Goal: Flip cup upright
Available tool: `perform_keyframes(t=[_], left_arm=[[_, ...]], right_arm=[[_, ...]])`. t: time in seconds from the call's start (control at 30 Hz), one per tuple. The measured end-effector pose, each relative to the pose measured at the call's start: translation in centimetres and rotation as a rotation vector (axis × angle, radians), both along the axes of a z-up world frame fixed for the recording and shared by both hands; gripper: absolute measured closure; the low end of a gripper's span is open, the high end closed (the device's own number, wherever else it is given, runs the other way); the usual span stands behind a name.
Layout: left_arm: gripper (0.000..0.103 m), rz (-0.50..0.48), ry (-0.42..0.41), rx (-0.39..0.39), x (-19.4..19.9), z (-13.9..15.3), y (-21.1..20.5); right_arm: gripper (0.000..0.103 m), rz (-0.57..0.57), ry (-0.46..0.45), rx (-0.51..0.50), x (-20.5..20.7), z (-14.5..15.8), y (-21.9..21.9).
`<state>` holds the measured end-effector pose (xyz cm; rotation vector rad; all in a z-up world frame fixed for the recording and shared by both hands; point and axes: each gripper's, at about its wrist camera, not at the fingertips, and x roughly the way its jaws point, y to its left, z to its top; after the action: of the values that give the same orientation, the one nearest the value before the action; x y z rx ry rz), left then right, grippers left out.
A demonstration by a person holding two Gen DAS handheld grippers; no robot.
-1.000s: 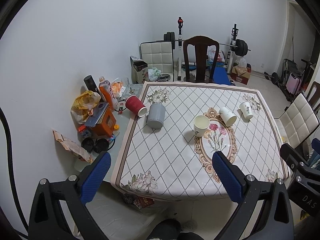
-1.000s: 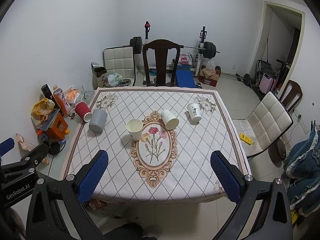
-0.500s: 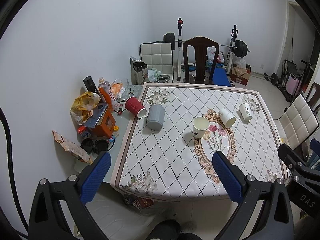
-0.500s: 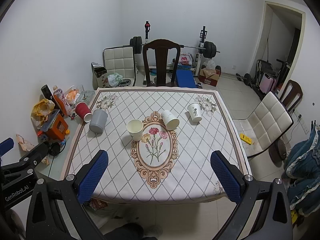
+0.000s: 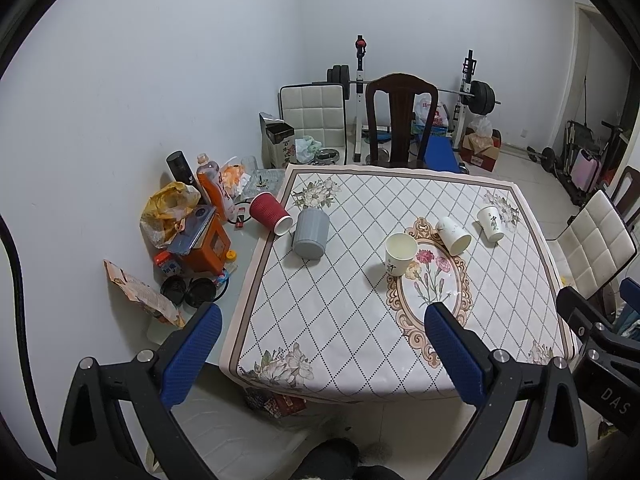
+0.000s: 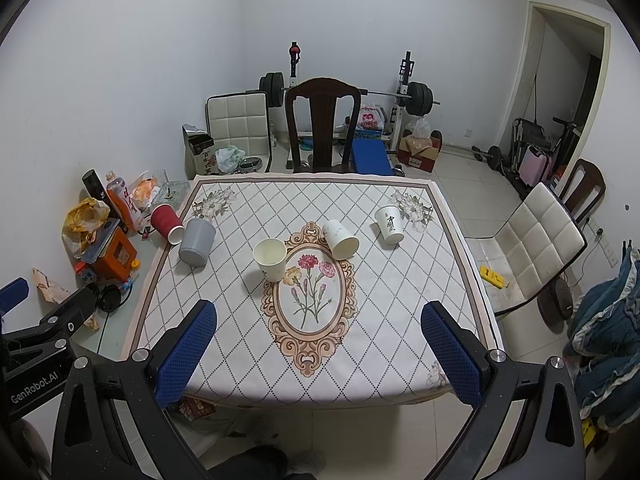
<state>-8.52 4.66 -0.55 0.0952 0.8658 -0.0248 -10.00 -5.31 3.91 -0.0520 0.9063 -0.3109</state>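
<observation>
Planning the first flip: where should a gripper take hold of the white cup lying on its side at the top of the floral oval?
Probably across the side wall of the tipped white cup, mid-body, coming from above. It lies with its open mouth toward the near edge, so the curved wall faces up; fingers closing across its width suit the right gripper, now open.

Five cups sit on the bench, which is covered by a diamond-pattern cloth with a flower oval in the middle. A cream paper cup stands upright, mouth up, at the oval's left edge. A second white paper cup lies tipped on its side at the oval's top edge, mouth toward the camera. A third white cup, with dark writing on it, lies tipped further right, near a corner flower print. A grey cup stands upside down near the left edge, and a red ribbed cup lies on its side just beside it.
</observation>
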Motion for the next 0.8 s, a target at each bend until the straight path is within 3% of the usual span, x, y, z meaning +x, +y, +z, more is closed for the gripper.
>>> perform_keyframes(t=[0.8], left_arm=[[0.0, 0.003, -0.002, 0.001, -0.08, 0.12, 0.11]], right_arm=[[0.0, 0.013, 0.004, 0.003, 0.22, 0.02, 0.66]])
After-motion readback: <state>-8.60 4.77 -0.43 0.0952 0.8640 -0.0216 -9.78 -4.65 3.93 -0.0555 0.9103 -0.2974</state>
